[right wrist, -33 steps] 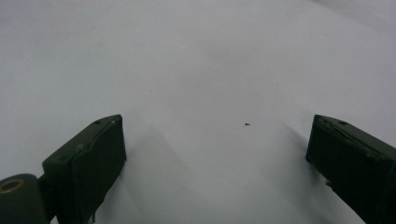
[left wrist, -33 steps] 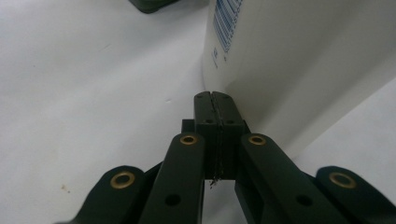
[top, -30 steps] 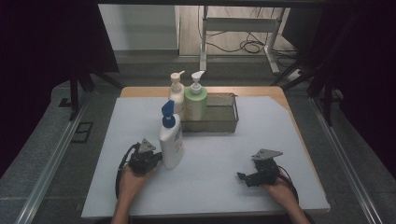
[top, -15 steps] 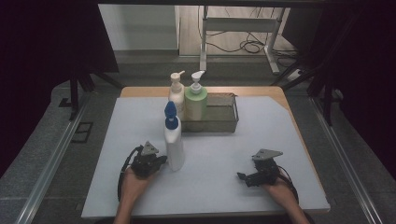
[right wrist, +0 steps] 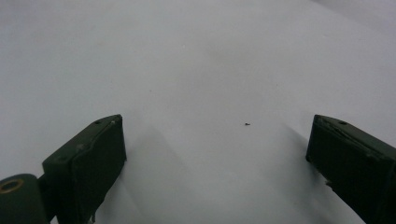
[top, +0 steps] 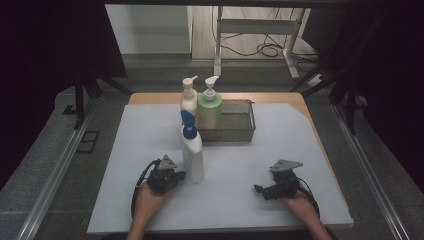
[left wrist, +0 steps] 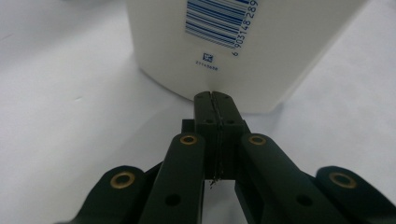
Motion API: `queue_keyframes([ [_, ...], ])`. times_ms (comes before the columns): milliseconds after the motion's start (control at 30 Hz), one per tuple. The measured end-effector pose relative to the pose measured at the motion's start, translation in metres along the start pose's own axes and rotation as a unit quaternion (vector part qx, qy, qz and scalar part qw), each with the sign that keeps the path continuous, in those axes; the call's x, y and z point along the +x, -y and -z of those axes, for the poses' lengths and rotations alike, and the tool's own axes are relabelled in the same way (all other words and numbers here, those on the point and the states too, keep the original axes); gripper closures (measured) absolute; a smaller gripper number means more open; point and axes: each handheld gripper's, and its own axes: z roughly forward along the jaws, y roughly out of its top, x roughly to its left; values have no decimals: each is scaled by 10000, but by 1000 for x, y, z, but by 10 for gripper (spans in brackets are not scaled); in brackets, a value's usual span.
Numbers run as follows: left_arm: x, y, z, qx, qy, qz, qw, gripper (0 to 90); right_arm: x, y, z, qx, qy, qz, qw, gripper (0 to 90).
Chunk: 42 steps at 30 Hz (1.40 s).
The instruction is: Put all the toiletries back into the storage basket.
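Observation:
A white spray bottle (top: 192, 156) with a blue trigger head stands upright on the white table sheet (top: 230, 210), left of centre. My left gripper (top: 179, 175) lies low just left of the bottle's base, its jaws pressed together with nothing between them. In the left gripper view the shut tips (left wrist: 215, 96) touch or nearly touch the barcode side of the white bottle (left wrist: 243, 46). My right gripper (top: 259, 190) rests on the sheet at the front right, pointing left. In the right gripper view its fingers (right wrist: 88, 158) stand wide apart over bare sheet; the right gripper (right wrist: 215, 154) holds nothing.
At the back centre a grey metal basket (top: 240, 131) holds a green pump bottle (top: 210, 110), with a cream pump bottle (top: 188, 100) beside it. The wooden table edge (top: 300, 100) shows behind the sheet. Dark floor and rails flank both sides.
The spray bottle has slid a little to the right across the sheet, and the left gripper has followed it rightward at its base. The right gripper has stayed put.

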Motion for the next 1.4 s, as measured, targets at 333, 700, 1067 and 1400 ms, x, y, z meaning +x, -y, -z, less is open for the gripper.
queue_keyframes([
  [333, -15, -4, -10, 110, 126, -191, 9997, 891, 0, 0, 0, -3, 0, 0, 10000, 44],
  [700, -28, -8, -19, -49, 42, -282, 9996, 892, 0, 0, 0, -4, 0, 0, 10000, 44],
  [1067, -32, -5, -13, -84, 7, -300, 9995, 777, 0, 0, 0, 6, 2, 8, 10000, 45],
  [1400, -36, -1, -5, -145, -179, -279, 9993, 578, 0, -1, 1, 27, -2, 2, 10000, 52],
])
